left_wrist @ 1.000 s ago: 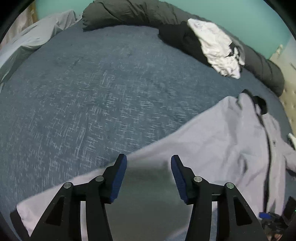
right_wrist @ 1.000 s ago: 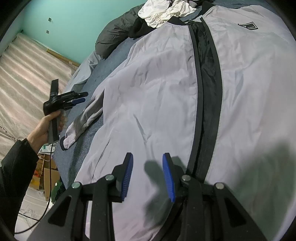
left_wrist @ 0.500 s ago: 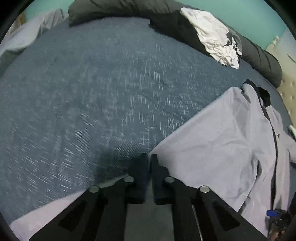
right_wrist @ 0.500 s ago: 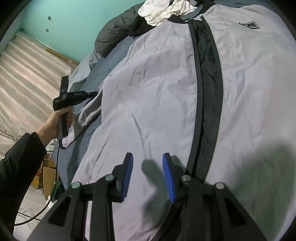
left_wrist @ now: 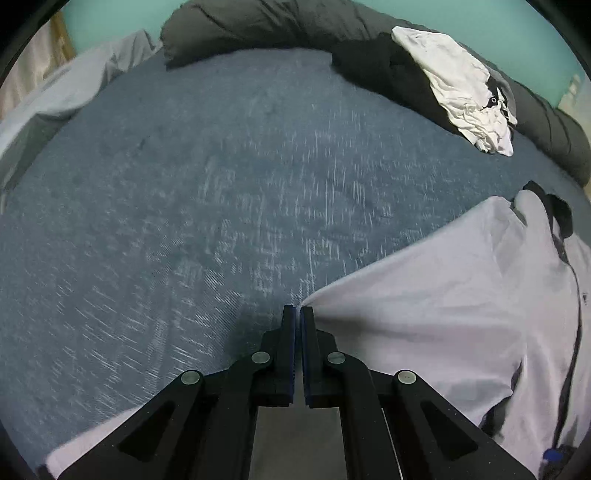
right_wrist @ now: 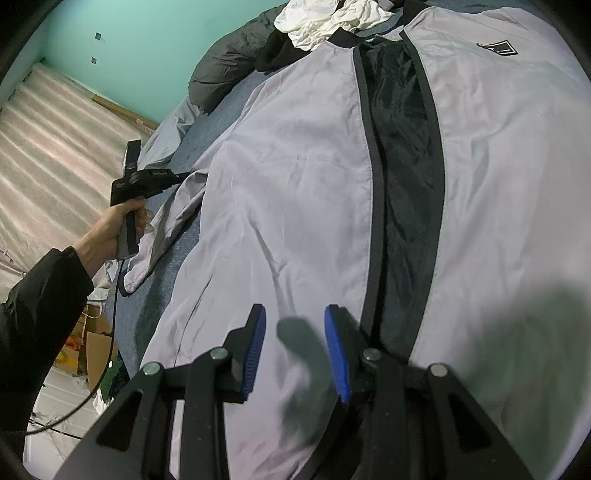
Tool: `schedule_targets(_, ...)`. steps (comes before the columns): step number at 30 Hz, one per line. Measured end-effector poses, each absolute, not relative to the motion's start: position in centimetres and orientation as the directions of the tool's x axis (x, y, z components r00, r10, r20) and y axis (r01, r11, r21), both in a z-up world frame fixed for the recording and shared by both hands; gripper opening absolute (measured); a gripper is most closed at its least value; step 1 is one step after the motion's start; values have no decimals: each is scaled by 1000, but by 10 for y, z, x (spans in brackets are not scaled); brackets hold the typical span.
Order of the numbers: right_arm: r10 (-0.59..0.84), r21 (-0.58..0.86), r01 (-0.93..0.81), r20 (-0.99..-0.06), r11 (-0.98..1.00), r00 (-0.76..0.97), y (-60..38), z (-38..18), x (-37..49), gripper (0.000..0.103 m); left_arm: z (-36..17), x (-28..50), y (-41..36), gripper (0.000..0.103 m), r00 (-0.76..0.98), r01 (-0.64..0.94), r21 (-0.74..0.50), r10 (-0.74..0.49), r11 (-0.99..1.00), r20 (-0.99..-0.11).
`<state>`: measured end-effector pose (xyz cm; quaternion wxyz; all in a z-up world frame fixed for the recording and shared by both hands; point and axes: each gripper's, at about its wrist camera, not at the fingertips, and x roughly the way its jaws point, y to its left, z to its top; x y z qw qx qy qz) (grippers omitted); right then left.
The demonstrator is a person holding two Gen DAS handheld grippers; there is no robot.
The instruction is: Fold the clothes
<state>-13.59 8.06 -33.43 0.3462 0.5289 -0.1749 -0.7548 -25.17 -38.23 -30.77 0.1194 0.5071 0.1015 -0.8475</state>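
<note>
A light grey jacket (right_wrist: 295,177) with black zip bands and a dark lining lies spread open on the blue bedspread (left_wrist: 221,206). In the left wrist view the jacket (left_wrist: 443,302) fills the lower right, and my left gripper (left_wrist: 297,314) is shut on the edge of its sleeve. The right wrist view shows that same left gripper (right_wrist: 177,176) at the left, held by a hand (right_wrist: 110,229), pinching the sleeve (right_wrist: 166,221) and lifting it off the bed. My right gripper (right_wrist: 293,339) hovers open over the jacket's lower front, nothing between its blue pads.
A dark rolled duvet (left_wrist: 266,26) runs along the far side of the bed, with a black garment and a crumpled white garment (left_wrist: 461,88) on it. A grey sheet (left_wrist: 74,92) lies at the far left. Cardboard boxes (right_wrist: 92,343) and a cable sit on the floor beside the bed.
My left gripper went from open over the sleeve to shut on its edge and has pulled it up and inward. The right gripper has stayed still and open.
</note>
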Motion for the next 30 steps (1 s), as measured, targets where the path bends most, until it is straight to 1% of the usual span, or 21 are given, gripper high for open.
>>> schedule_targets(3,-706,628,338,-678,-701,-205,80,-333,-136,33,-299,-235,-384,9,-469,303,-62,-92,-951,-878)
schedule_targets(5,-704,625,339,-678,-703,-209,80,-331,-135,33,-293,-224,-385,23,-476,301,-69,-87,-951,-875)
schedule_targets(7,-703,623,339,-675,-705,-224,84,-327,-135,33,-286,-213,-387,32,-484,299,-77,-82,-951,-871)
schedule_targets(8,-703,621,339,-673,-706,-231,85,-325,-135,33,-283,-203,-388,34,-491,294,-76,-82,-953,-868)
schedule_targets(9,-702,620,339,-670,-708,-239,87,-323,-135,35,-280,-190,-390,35,-492,298,-69,-91,-952,-866)
schedule_targets(10,-701,619,336,-668,-710,-249,90,-322,-136,40,-278,-178,-394,37,-489,306,-69,-95,-949,-867)
schedule_targets(11,-698,618,331,-668,-713,-257,92,-322,-136,42,-277,-166,-398,37,-486,315,-70,-97,-947,-868)
schedule_targets(16,-675,602,309,-682,-736,-280,98,-325,-141,42,-273,-112,-412,38,-480,348,-65,-118,-935,-869)
schedule_targets(20,-672,608,288,-680,-740,-292,103,-327,-143,42,-274,-84,-403,38,-500,310,-87,-85,-947,-862)
schedule_targets(22,-671,607,286,-682,-741,-292,102,-328,-143,42,-279,-76,-392,38,-475,290,-53,-96,-956,-875)
schedule_targets(24,-668,605,285,-685,-743,-290,101,-328,-142,42,-282,-66,-389,38,-471,288,-47,-99,-956,-876)
schedule_targets(30,-670,606,287,-684,-742,-287,101,-329,-141,42,-285,-34,-413,39,-464,367,-39,-146,-929,-874)
